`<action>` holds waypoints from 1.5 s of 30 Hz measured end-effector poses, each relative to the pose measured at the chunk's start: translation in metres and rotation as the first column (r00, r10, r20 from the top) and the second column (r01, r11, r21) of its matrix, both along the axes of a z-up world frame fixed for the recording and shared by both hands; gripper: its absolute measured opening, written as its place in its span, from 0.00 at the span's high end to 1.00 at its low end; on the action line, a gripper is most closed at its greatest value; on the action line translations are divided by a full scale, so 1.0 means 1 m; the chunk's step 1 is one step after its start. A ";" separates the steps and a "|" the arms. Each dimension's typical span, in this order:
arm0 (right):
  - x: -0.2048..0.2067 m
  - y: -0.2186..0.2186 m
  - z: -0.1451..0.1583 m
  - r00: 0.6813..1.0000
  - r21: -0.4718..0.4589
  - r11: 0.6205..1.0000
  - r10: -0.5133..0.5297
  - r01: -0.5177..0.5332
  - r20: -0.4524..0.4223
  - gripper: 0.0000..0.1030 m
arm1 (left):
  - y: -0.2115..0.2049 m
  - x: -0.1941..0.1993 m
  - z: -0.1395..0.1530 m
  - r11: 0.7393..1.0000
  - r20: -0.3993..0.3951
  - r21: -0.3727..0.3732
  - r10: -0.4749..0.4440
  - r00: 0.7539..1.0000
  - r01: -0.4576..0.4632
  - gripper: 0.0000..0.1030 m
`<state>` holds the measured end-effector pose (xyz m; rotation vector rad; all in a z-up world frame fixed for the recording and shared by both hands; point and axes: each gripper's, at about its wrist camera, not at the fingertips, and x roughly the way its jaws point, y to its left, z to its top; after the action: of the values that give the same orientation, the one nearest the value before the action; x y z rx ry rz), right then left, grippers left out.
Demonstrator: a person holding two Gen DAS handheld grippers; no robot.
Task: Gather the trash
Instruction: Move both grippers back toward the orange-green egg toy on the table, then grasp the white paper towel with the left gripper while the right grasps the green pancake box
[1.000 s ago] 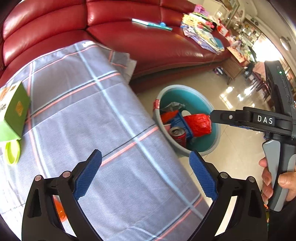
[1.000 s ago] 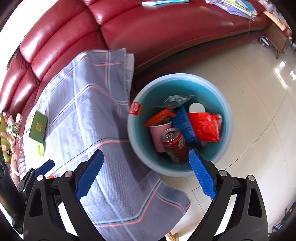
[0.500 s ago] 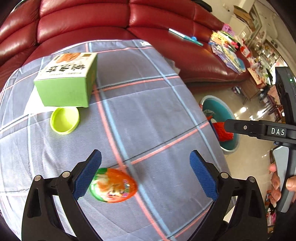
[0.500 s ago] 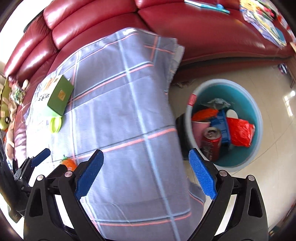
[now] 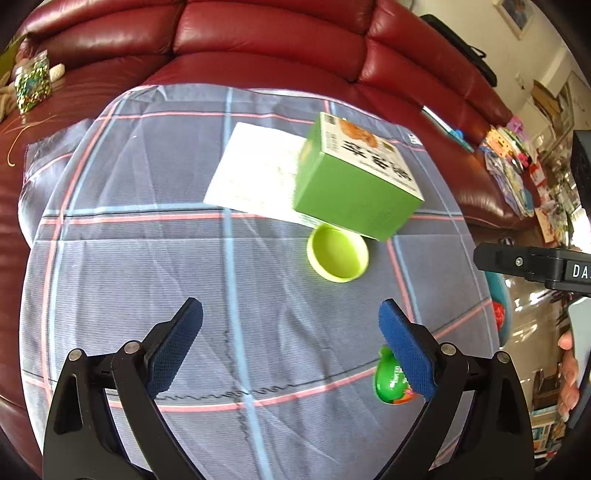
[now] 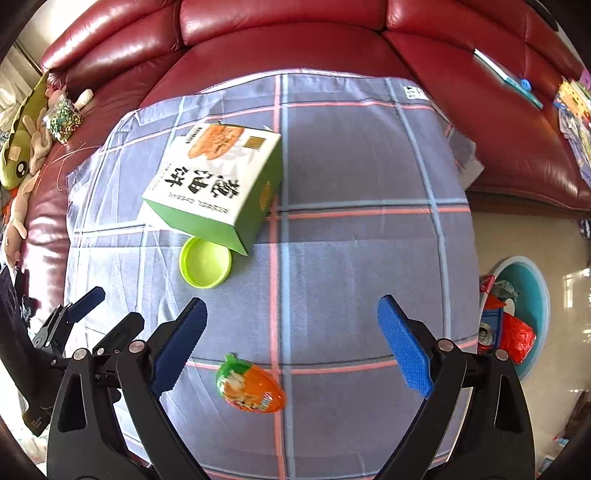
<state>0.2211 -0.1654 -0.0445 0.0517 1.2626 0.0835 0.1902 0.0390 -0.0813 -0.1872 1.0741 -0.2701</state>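
A green box (image 5: 354, 181) (image 6: 218, 181) lies on the checked cloth (image 5: 147, 258) (image 6: 351, 221), partly on a white paper (image 5: 255, 177). A lime lid (image 5: 338, 254) (image 6: 205, 262) lies just in front of it. An orange and green egg-shaped wrapper (image 6: 251, 384) lies nearer; in the left wrist view (image 5: 391, 380) my right finger half hides it. My left gripper (image 5: 291, 347) is open and empty above the cloth. My right gripper (image 6: 291, 347) is open and empty above the wrapper. The teal trash bin (image 6: 535, 288) holds trash on the floor at the right.
A red leather sofa (image 5: 277, 40) (image 6: 295, 33) wraps around the table. Toys and a glitter bag (image 6: 62, 118) lie on it at the left, papers (image 5: 517, 162) at the right. The left gripper shows in the right wrist view (image 6: 85, 314).
Both grippers have swung left from the bin to over the table. The box, lid and wrapper have come into the middle of both views. Both stay open.
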 end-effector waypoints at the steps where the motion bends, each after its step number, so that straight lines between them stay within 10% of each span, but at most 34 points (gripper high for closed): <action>1: 0.006 0.010 0.002 1.000 -0.009 1.000 0.009 -0.009 0.000 0.13 | 0.009 0.002 -0.001 1.000 -0.002 -0.007 0.014 1.000 -0.014 0.07; 15: 0.091 0.117 -0.008 0.995 -0.228 0.970 0.095 -0.089 0.012 0.13 | 0.073 0.023 -0.019 0.988 -0.040 -0.077 0.129 0.991 -0.131 0.07; 37: 0.058 -0.073 -0.039 0.981 -0.217 0.964 -0.176 0.156 -0.076 0.13 | 0.009 0.048 -0.020 0.998 -0.043 -0.058 0.003 0.999 -0.005 0.07; 45: 0.073 -0.025 -0.007 0.997 -0.120 0.990 -0.078 0.077 -0.002 0.13 | -0.009 0.062 -0.024 0.999 -0.042 -0.041 -0.003 0.999 0.001 0.07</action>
<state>0.2937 -0.1905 -0.0517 -0.0031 1.2684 -0.0599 0.2527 0.0304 -0.1057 -0.2295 1.1112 -0.2908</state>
